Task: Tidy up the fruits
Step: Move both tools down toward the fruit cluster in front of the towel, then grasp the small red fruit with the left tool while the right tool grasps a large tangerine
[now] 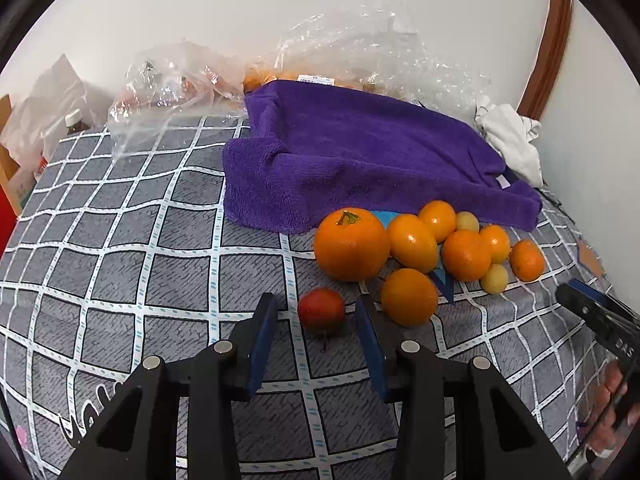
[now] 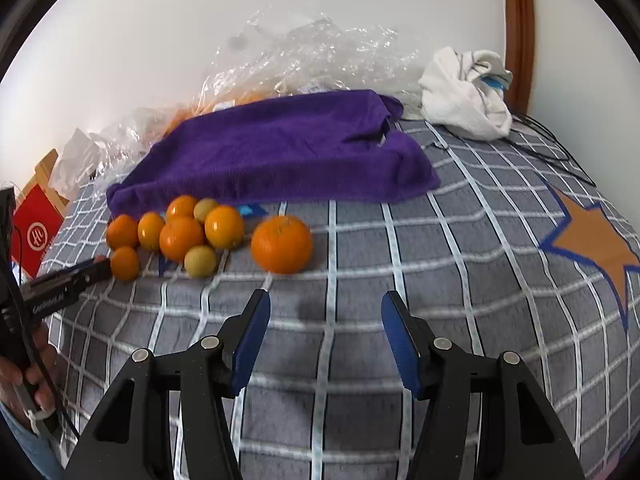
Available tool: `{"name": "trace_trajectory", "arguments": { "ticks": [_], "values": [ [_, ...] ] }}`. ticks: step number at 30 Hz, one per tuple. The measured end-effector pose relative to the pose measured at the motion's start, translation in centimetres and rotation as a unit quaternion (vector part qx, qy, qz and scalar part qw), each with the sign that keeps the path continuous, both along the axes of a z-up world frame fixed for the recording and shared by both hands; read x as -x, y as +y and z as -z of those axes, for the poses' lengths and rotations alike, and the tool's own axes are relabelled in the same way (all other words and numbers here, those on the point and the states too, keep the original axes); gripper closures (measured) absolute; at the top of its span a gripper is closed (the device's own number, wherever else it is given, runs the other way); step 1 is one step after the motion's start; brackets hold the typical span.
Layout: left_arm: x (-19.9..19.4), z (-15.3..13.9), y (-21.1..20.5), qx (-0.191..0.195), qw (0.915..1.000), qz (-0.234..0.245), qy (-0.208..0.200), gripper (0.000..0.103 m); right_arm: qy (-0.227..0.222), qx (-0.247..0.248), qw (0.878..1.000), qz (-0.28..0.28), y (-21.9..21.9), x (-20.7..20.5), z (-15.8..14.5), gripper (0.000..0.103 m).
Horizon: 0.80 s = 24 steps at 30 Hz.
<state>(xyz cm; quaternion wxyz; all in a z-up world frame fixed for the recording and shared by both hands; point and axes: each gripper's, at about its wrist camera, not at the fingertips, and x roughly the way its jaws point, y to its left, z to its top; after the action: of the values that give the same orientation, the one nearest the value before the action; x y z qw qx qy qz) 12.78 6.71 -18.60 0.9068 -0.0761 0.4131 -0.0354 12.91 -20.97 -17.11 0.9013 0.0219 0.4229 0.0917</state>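
Note:
A small red fruit [image 1: 321, 310] lies on the grey checked bedcover [image 1: 140, 260], between the blue pads of my left gripper [image 1: 316, 312]. A gap shows on each side of it, so the jaws are open around it. Just beyond sit a large orange [image 1: 351, 244] and a cluster of smaller oranges [image 1: 466, 255] with pale yellow-green fruits [image 1: 495, 279]. My right gripper [image 2: 326, 308] hovers open over bare cover with nothing between its fingers. The large orange [image 2: 282, 244] is a little ahead and to its left, and the cluster [image 2: 182, 238] is further left.
A purple towel [image 1: 360, 160] lies behind the fruit. Crumpled clear plastic bags [image 1: 180, 80] and a white cloth [image 1: 512, 140] rest against the wall. The other gripper [image 1: 592, 312] and a hand enter from the right. A red box [image 2: 36, 236] stands beside the bed.

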Motion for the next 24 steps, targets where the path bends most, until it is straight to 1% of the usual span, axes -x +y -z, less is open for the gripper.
{"name": "trace_trajectory", "arguments": {
  "ticks": [1, 2, 3, 7, 11, 17, 20, 22, 24],
  "values": [
    [0.0, 0.0, 0.0, 0.006, 1.0, 0.003, -0.001, 0.068, 0.004, -0.001, 1.0, -0.008, 0.2, -0.3, -0.1, 0.047],
    [0.0, 0.0, 0.1, 0.017, 0.9998, 0.011, -0.002, 0.076, 0.009, -0.002, 1.0, -0.016, 0.4, -0.6, -0.1, 0.048],
    [0.0, 0.1, 0.2, 0.026, 0.9995, 0.015, 0.0, 0.08, 0.014, -0.002, 1.0, -0.026, 0.6, -1.0, -0.1, 0.048],
    [0.1, 0.1, 0.5, 0.044, 0.9989, 0.013, -0.002, 0.08, 0.016, -0.001, 0.999, -0.045, 1.1, -1.3, 0.4, 0.05],
    [0.3, 0.1, 0.6, 0.047, 0.9989, 0.008, -0.004, 0.08, 0.018, -0.003, 0.998, -0.053, 1.2, -1.5, 1.0, 0.051],
    [0.3, 0.1, 0.9, 0.058, 0.9983, 0.005, -0.005, 0.08, 0.031, -0.006, 0.997, -0.073, 1.8, -3.0, 1.6, 0.051],
    [0.2, 0.1, 0.9, 0.061, 0.9981, 0.007, -0.005, 0.08, 0.029, 0.007, 0.996, -0.08, 2.6, -3.9, 1.8, 0.051],
    [0.3, 0.1, 1.0, 0.062, 0.998, 0.006, -0.005, 0.08, 0.027, 0.006, 0.996, -0.079, 2.9, -4.4, 1.8, 0.052],
    [0.3, 0.1, 1.0, 0.061, 0.9981, 0.004, -0.006, 0.08, 0.024, 0.004, 0.997, -0.074, 3.0, -4.9, 1.8, 0.054]
  ]
}}
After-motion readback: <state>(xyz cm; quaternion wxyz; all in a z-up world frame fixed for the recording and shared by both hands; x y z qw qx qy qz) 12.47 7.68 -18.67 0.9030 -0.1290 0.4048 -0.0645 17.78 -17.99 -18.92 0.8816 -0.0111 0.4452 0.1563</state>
